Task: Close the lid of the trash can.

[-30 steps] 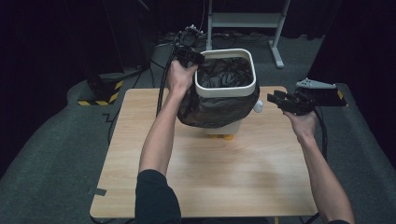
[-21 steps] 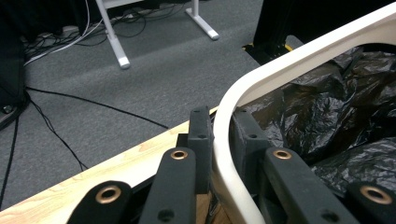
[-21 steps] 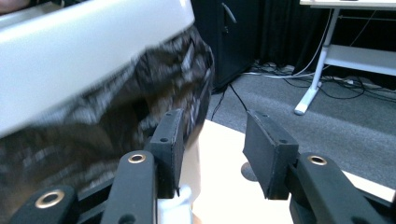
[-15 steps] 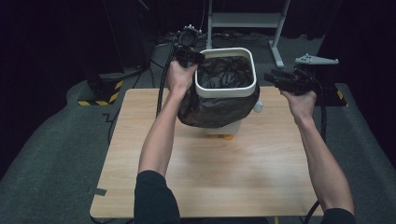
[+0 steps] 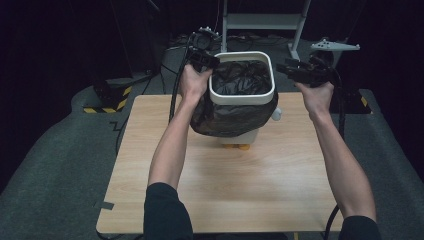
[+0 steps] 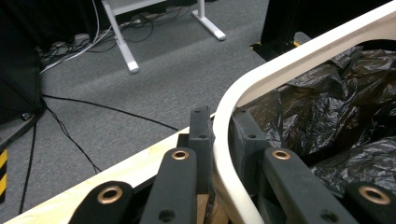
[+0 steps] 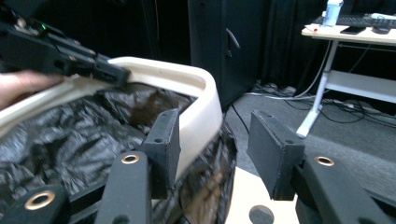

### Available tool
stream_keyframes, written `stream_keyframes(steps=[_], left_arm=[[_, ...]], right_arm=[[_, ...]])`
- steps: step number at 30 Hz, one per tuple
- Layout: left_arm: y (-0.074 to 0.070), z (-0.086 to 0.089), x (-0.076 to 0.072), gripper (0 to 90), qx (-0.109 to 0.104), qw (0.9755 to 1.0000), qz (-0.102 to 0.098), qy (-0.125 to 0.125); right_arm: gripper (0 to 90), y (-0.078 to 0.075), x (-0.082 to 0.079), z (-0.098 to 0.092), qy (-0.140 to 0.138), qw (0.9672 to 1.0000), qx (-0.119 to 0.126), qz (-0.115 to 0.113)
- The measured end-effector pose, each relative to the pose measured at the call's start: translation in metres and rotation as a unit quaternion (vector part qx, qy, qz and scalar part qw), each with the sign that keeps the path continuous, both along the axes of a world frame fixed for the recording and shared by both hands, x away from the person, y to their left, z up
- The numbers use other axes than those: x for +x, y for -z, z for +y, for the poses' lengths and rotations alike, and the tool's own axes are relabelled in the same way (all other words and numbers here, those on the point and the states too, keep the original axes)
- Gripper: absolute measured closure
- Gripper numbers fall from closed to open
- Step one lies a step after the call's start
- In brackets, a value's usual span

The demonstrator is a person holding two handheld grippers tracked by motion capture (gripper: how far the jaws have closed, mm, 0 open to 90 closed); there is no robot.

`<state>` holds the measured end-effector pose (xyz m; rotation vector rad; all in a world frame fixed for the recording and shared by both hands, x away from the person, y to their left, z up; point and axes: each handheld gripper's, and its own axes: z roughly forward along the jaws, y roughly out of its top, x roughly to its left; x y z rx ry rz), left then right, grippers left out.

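While the white bin (image 5: 242,95) stood at the far middle of the wooden table (image 5: 220,200), a black bag (image 5: 235,117) lined it, crumpled inside and hanging out over the wall under a cream rim ring (image 5: 242,94). The ring sat on top of the bin mouth and seemed to press the bag against it.

The left gripper (image 5: 204,59) was at the far left corner of the ring. In the left gripper view its jaws were clenched on the ring (image 6: 243,107), one pad outside and one pad (image 6: 250,140) inside against the plastic. The right gripper (image 5: 300,72) was at the right side of the ring, and its jaws had just been opening. In the right gripper view one pad (image 7: 164,144) was very near the ring corner (image 7: 201,107) and the other pad (image 7: 273,149) stood well apart in the air, so it was released and grasped nothing.

From here I judged some risks. If the left gripper lifted alone, the ring could tilt and jam on the bin, or the light bin could tip toward the left hand. If the right jaws closed too low, they could catch the bag and tear it or pull it out of the ring.

No brand, label or writing could be read on the bin, the bag or the grippers.
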<state>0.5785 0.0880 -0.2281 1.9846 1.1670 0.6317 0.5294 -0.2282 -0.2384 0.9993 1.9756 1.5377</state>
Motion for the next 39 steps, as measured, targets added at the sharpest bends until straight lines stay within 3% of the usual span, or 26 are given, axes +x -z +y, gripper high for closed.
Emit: stream_keyframes(steps=[8, 17, 31, 35, 39], left_arm=[[0.0, -0.002, -0.001, 80.1, 0.006, 1.0, -0.006, -0.002], [0.002, -0.005, -0.003, 80.0, 0.011, 0.9998, -0.017, -0.002], [0.007, 0.0, -0.001, 79.8, -0.005, 0.9999, -0.016, -0.003], [0.008, -0.001, 0.0, 79.8, -0.008, 0.9998, -0.016, -0.003], [0.011, 0.001, 0.002, 79.6, -0.012, 0.9999, -0.011, -0.004]], right_arm=[[53.9, -0.003, 0.005, 0.013, -0.005, 0.9998, -0.015, 0.013], [61.6, 0.001, 0.01, 0.021, -0.006, 0.9991, -0.038, 0.018], [63.2, 0.004, 0.023, 0.035, 0.007, 0.9979, -0.061, 0.018], [66.7, 0.005, 0.026, 0.035, 0.006, 0.9982, -0.057, 0.019], [68.8, 0.006, 0.027, 0.039, 0.013, 0.9973, -0.072, 0.01]])
